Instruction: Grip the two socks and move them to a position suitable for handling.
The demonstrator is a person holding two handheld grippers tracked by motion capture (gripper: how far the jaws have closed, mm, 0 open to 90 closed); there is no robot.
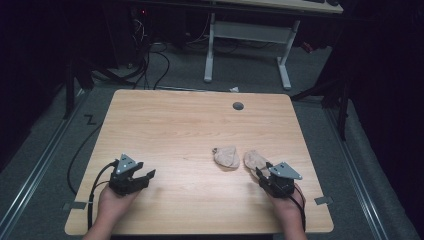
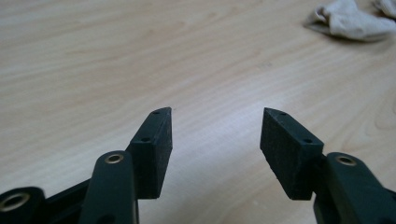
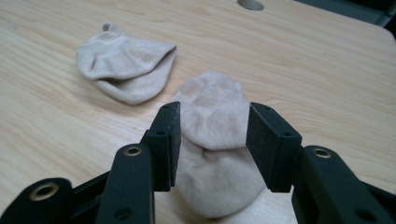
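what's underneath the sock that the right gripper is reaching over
The near sock lies flat on the bare wooden table, between the open jaws of the right gripper. Around its edges I see wood and nothing else. Whatever is under its middle is covered by the fabric.

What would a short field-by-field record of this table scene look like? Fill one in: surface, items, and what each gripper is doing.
surface: wooden table
items: two beige socks, lying apart
near sock: between the right gripper's jaws
far sock: loose on the table
right gripper: open, jaws either side of the near sock, not clamped
left gripper: open, over bare wood
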